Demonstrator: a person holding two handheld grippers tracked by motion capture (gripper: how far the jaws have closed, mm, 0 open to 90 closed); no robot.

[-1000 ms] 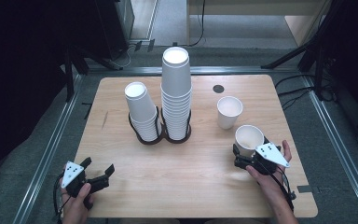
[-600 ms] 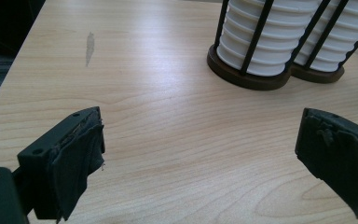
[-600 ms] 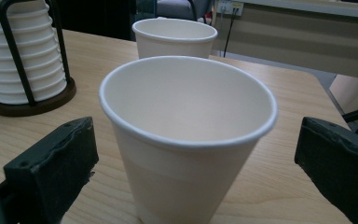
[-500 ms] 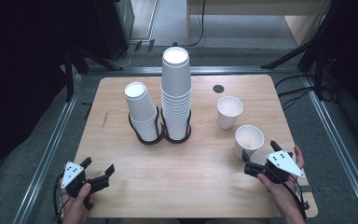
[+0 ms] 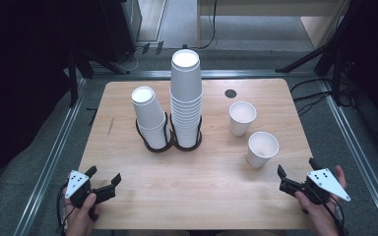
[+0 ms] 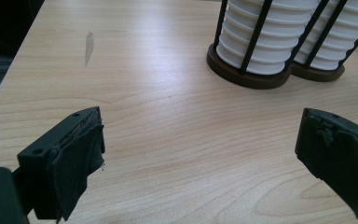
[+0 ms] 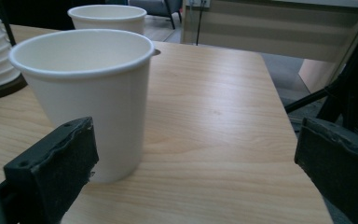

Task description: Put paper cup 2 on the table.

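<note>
The right tongs (image 5: 295, 181) gape empty just behind the nearer white paper cup (image 5: 262, 149), set upright on the pale wooden tabletop (image 5: 211, 191). The left tongs (image 5: 103, 183) idle open. Likely next: fetch another cup from the 2 stacks (image 5: 185, 103).

Lab-like recording space, bare wooden table (image 5: 197, 172) on metal-railed floor, trailing floor cables (image 5: 315, 93), black stand legs (image 5: 307, 61)

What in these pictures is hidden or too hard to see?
- Tops of both cup stacks: cut off by the upper edge of the left gripper view.
- Bottom of the far cup: hidden behind the near cup in the right gripper view.
- Dark round spot on the table: too small to identify in the high view.
</note>
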